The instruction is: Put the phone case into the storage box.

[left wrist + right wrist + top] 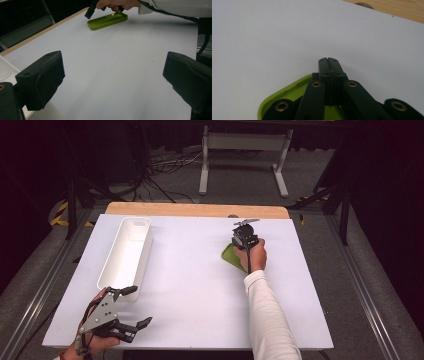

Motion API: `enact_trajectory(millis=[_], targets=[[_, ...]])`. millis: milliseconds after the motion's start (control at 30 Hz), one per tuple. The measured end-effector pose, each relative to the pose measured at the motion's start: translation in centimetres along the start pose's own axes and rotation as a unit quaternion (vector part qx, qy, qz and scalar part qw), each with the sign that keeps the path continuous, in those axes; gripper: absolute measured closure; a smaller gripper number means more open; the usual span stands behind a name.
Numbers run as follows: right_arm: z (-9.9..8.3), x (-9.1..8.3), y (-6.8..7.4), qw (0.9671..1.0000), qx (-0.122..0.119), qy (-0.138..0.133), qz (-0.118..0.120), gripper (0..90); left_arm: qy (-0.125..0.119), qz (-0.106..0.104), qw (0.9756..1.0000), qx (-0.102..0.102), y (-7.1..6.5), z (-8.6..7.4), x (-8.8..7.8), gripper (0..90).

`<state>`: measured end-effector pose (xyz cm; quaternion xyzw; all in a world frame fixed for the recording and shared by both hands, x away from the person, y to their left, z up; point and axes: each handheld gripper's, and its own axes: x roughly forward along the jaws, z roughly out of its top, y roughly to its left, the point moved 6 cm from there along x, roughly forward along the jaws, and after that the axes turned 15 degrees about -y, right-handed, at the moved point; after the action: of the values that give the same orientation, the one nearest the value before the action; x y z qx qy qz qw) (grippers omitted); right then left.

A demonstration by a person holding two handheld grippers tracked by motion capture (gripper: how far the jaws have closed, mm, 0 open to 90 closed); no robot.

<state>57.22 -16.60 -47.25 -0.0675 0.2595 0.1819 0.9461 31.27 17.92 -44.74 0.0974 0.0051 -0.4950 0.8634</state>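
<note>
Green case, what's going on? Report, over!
Right claw shut, over green case. Left claw open, idle near white bin. Nothing in the way.

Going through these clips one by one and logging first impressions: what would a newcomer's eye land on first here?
The lime-green phone case stands out on the white table, right of centre, with the right gripper over its edge, jaws pressed together. Next comes the long white tray lying lengthwise at the table's left. Near the front left corner the left gripper is held with its jaws wide apart and nothing between them.
</note>
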Motion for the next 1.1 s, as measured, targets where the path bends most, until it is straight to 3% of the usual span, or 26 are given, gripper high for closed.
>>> enact_trajectory(millis=[267, 500, 533, 667, 833, 1033, 1100], targets=[[-0.6, 0.4, -0.8, 0.9996, 0.013, 0.021, -0.014, 90.0, -0.001, 0.000, 1.0000, 0.000, 0.1, 0.0, 0.0, 4.3], [-0.7, 0.8, -0.4, 0.9996, 0.009, 0.022, 0.011, 90.0, -0.001, -0.001, 1.0000, -0.003, 0.0, 0.0, 0.0, 4.3], [-1.1, 1.3, 0.3, 0.9992, -0.005, 0.035, 0.019, 90.0, -0.001, -0.002, 1.0000, -0.006, -0.1, -0.1, 0.1, 4.3], [-1.0, 1.3, 1.2, 0.9989, -0.008, 0.034, 0.032, 90.0, 0.002, -0.004, 1.0000, -0.002, 0.0, -0.1, 0.1, 4.3], [-1.5, 0.6, 3.3, 0.9970, -0.017, 0.036, 0.067, 90.0, 0.000, -0.003, 1.0000, -0.005, 0.0, -0.2, 0.1, 4.3], [-2.5, -0.9, 5.1, 0.9945, -0.046, 0.034, 0.088, 90.0, 0.006, -0.006, 1.0000, -0.003, -0.1, -0.2, 0.1, 4.3], [-2.6, -1.1, 5.3, 0.9942, -0.045, 0.033, 0.092, 90.0, 0.007, -0.006, 1.0000, -0.003, -0.1, -0.2, 0.2, 4.2]])
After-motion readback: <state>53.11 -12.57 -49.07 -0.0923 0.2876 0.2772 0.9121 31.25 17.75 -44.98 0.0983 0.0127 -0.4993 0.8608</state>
